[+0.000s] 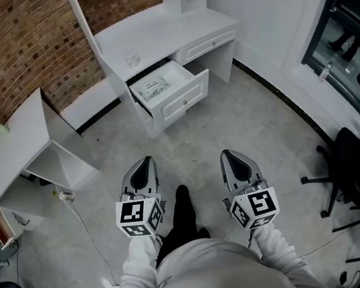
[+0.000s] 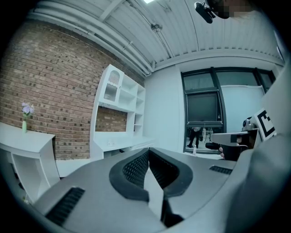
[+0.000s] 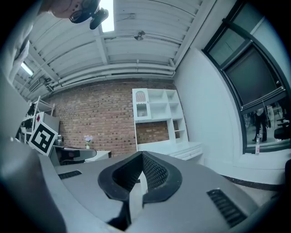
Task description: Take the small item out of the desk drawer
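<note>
Jaws on both my grippers are pressed together, nothing between them. I have the left gripper [image 1: 144,162] and the right gripper [image 1: 231,155] side by side, well back from the white desk [image 1: 162,31], over the grey floor [image 1: 250,115]. At the desk's front, the left drawer [image 1: 188,98] stands pulled out. A flat pale packet [image 1: 157,86] lies inside it, well apart from both grippers. A small clear thing [image 1: 132,60] sits on the desk top just behind that drawer. A black office chair [image 1: 349,160] stands off to the desk's right.

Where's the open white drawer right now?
In the head view, the open white drawer juts from the white desk at top centre, left of a closed drawer, with a flat pale packet inside.
</note>
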Tool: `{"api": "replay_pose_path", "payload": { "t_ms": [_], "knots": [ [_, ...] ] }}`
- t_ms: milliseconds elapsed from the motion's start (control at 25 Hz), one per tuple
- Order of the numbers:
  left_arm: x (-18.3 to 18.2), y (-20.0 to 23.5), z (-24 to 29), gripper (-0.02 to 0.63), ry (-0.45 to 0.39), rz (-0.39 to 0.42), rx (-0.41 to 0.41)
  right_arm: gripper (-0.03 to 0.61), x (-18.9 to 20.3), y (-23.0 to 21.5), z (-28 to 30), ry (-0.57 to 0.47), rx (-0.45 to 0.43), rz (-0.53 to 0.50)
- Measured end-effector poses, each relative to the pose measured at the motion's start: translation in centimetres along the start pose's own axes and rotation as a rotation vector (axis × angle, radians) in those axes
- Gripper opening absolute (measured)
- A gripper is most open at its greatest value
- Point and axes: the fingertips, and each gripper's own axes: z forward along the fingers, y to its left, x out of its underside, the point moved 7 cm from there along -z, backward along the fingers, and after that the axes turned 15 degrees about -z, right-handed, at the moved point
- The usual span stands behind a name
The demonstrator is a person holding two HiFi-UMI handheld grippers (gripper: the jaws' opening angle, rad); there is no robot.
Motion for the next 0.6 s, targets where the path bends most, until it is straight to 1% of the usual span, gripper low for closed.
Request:
{"api": "replay_pose_path", "payload": {
  "t_ms": [240, 480, 600],
  "knots": [
    [-0.6, 1.9, 3.4, 0.021, -0.001, 0.007, -0.011, 0.028, 0.5, -1.3, 3.2, 0.014, 0.012, 0.002],
    [-1.7, 4.3, 8.0, 0.027, -0.012, 0.01, -0.005, 0.028, 1.0, -2.8, 8.1, 0.023, 0.001, 0.002],
    [-2.2, 5.8, 10.6, 0.063, -0.011, 0.006, -0.004, 0.028, 1.2, -3.4, 11.0, 0.029, -0.003, 0.0]
  ]
}}
